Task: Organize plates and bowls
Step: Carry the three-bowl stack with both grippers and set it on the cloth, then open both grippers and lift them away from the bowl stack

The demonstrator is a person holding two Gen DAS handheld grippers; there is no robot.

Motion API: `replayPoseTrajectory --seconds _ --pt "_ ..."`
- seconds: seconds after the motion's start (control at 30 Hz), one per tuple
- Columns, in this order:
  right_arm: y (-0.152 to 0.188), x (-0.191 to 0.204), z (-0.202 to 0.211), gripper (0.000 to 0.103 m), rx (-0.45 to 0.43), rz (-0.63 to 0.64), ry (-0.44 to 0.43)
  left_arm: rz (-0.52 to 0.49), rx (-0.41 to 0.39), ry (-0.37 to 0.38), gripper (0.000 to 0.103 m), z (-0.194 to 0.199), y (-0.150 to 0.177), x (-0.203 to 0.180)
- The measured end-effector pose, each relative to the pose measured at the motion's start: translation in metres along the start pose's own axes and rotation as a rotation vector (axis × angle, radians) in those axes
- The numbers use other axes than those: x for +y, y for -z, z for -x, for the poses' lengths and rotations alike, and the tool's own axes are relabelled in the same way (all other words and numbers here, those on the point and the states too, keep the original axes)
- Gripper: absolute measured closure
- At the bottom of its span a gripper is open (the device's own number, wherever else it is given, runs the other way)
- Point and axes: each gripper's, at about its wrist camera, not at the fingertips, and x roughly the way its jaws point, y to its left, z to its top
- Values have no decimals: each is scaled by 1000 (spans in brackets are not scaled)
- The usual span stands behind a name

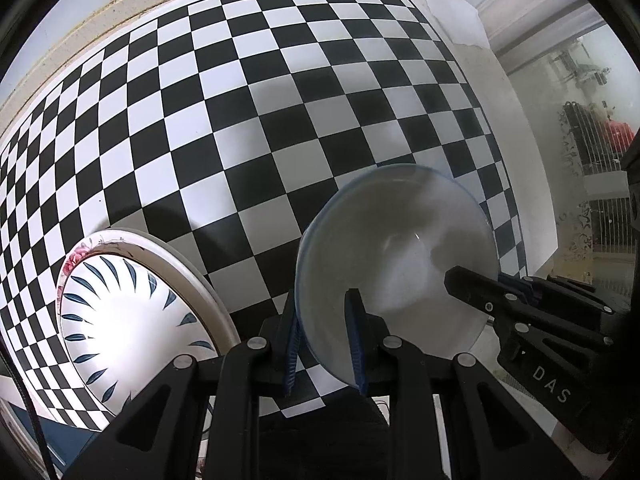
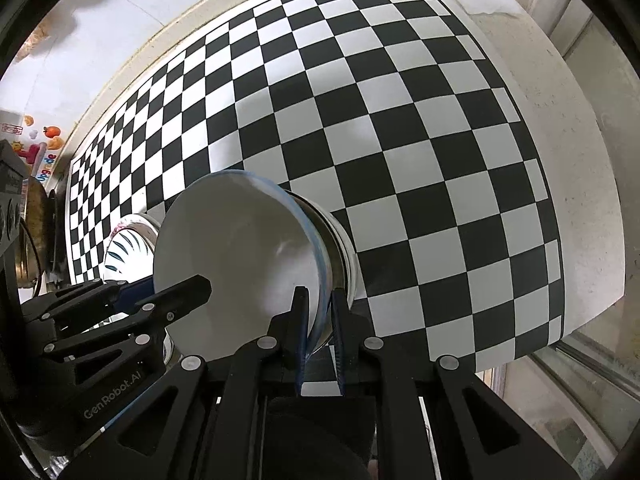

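A white bowl with a pale blue rim [image 1: 396, 256] is held above the checkered table by both grippers. My left gripper [image 1: 324, 312] is shut on its rim at one side. My right gripper [image 2: 320, 304] is shut on the opposite rim, and it also shows in the left wrist view [image 1: 472, 284]. The bowl shows in the right wrist view [image 2: 236, 256] with the left gripper [image 2: 188, 292] clamped on its left edge. A white plate with blue leaf marks [image 1: 124, 320] sits inside a larger rimmed plate [image 1: 192, 276] on the table to the left.
The black and white checkered mat [image 1: 256, 120] covers the table. A white paper [image 1: 456, 16] lies at the far right corner. The table's right edge [image 2: 592, 200] drops to the floor. A brown pot [image 2: 36, 232] and colourful stickers [image 2: 48, 136] are at the far left.
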Motion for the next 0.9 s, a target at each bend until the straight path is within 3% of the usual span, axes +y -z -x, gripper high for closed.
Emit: replayPoseTrajectory --seconds 0.37,0.63,0.67,0.73,0.8,0.9 --pt "2 0 1 87 9 -10 22 -6 -14 4 84 10 8 -2" --pt "37 17 39 86 -59 60 44 -59 -104 -11 83 61 41 -4" --pt "43 21 45 83 -68 71 47 -67 -122 -18 83 70 49 -4" --pt "56 28 57 67 -90 92 44 -73 -155 -44 81 84 60 -4" --pt "68 34 69 45 -114 106 34 -87 -195 -65 76 98 71 -4" --pt "86 43 90 34 -152 124 21 -101 -230 -82 70 113 86 -3"
